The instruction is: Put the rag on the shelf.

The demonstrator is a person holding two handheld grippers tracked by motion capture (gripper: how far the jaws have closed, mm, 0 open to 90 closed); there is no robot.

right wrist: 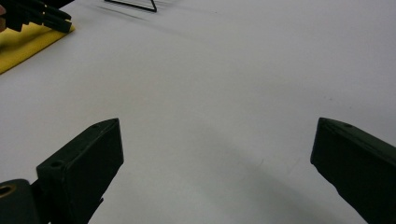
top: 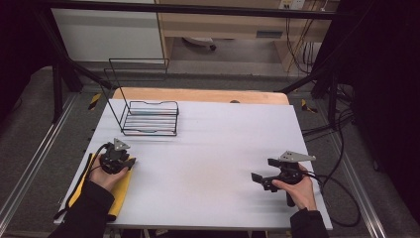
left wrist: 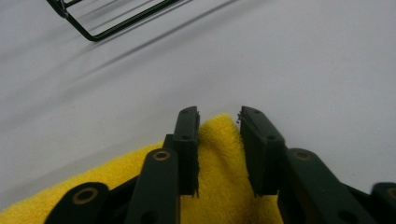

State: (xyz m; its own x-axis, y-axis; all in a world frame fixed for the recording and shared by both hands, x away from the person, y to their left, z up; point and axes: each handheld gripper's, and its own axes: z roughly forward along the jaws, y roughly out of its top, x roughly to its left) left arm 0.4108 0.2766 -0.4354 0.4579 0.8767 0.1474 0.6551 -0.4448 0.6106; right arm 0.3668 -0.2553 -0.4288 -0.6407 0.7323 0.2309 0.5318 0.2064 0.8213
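A yellow cloth (top: 120, 192) lies folded along the left edge of the white table (top: 213, 144). My left gripper (top: 129, 163) is down on its far right corner. In the left gripper view the cloth (left wrist: 219, 158) rises in a pinched ridge between the two black jaws, and the left gripper (left wrist: 219, 116) is shut on it. My right gripper (top: 261, 169) is held low over bare table at the front right. Its jaws stand wide apart, so the right gripper (right wrist: 218, 121) is open with nothing between them. The right gripper view also has the cloth (right wrist: 23, 49) at its far left.
A black wire rack (top: 150, 119) stands at the back left of the table, its tall back frame rising behind it. Its front edge shows in the left gripper view as a wire rack (left wrist: 107, 21). Cables trail off the table's right side.
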